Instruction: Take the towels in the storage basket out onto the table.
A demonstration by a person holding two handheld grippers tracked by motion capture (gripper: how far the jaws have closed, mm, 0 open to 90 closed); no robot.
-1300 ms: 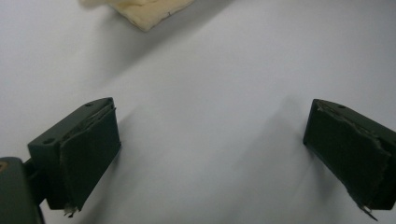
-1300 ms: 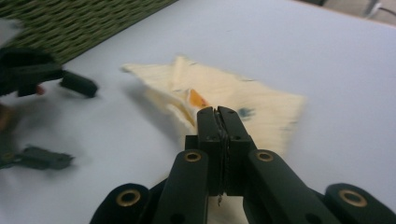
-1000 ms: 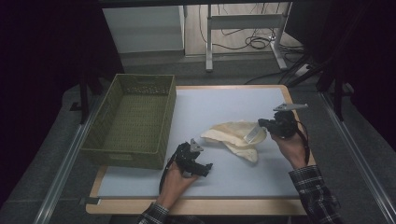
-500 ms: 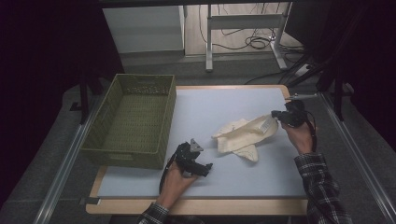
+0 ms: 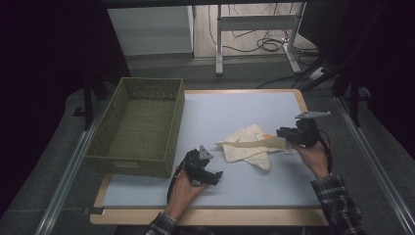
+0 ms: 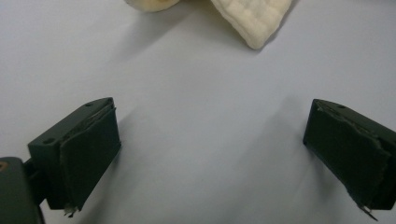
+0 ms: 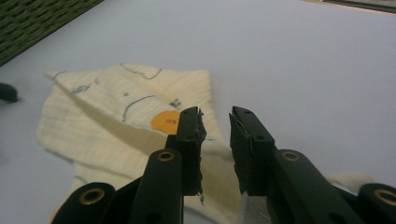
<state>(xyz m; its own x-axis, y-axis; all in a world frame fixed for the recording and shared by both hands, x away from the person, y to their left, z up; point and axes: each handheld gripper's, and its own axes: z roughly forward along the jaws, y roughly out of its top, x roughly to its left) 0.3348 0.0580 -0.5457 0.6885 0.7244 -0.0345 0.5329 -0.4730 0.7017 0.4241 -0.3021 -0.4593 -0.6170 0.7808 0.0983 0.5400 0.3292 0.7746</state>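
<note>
Pale tabletop carries the cloth mid-right. My right gripper has just parted its jaws slightly; fabric may cling and unfold. Left gripper gapes, empty.

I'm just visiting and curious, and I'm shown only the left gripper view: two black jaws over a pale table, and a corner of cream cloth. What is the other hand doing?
Observer: The right gripper sits at the right edge of the cloth. Its jaws have just been opening, leaving a narrow gap. Cloth shows through the gap, but nothing is pinched.
Operator: Is the cloth plain?
Observer: No, it carries an orange spot and thin blue lines.
Operator: Anything else around?
Observer: A green basket stands at the left side of the table, with nothing in it.
</note>
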